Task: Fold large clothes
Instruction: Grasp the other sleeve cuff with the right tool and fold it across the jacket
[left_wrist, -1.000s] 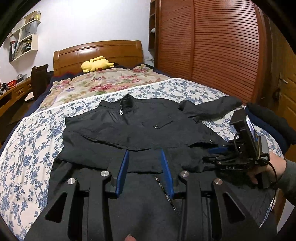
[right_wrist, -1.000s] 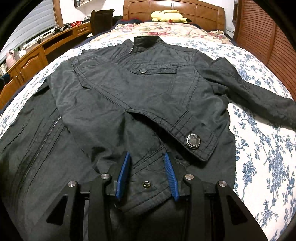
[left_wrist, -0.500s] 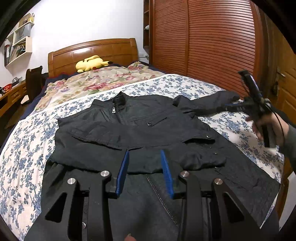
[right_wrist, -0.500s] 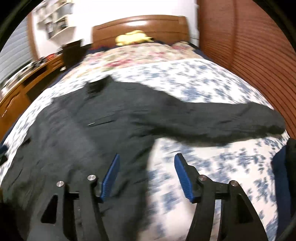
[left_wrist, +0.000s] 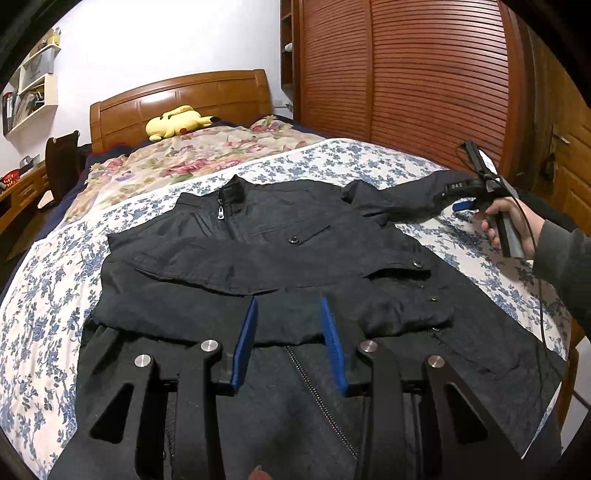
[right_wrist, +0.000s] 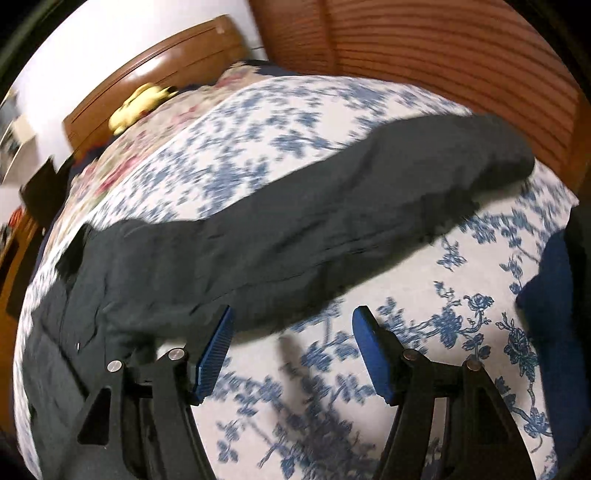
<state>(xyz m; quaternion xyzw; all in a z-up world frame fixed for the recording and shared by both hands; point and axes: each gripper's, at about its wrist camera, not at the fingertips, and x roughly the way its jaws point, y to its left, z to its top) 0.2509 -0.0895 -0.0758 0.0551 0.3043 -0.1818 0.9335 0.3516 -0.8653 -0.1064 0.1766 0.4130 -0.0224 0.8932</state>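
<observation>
A black jacket (left_wrist: 280, 258) lies front-up on the floral bedsheet (left_wrist: 48, 295), its left sleeve folded across the chest. My left gripper (left_wrist: 290, 328) hovers low over the jacket's lower front. Its blue pads (left_wrist: 246, 332) stand partly apart, and only flat cloth shows behind the gap. The other sleeve (right_wrist: 332, 221) stretches out to the right over the sheet. My right gripper (right_wrist: 295, 350) is just short of that sleeve, above bare sheet, its jaws opening with nothing between them. In the left wrist view a hand (left_wrist: 506, 221) holds the right gripper (left_wrist: 461, 201) by the sleeve's (left_wrist: 406, 192) cuff end.
A yellow plush toy (left_wrist: 177, 122) rests by the wooden headboard (left_wrist: 192, 96). A slatted wooden wardrobe (left_wrist: 424, 81) runs along the right side. A dark blue bundle (right_wrist: 554, 295) sits at the bed's right edge. Shelves (left_wrist: 33, 92) and a desk stand at the left.
My right gripper let go of the folded sleeve's cuff on the jacket front, swung right to the outstretched sleeve, rolled, and its jaws widened. The left gripper has hardly moved.
</observation>
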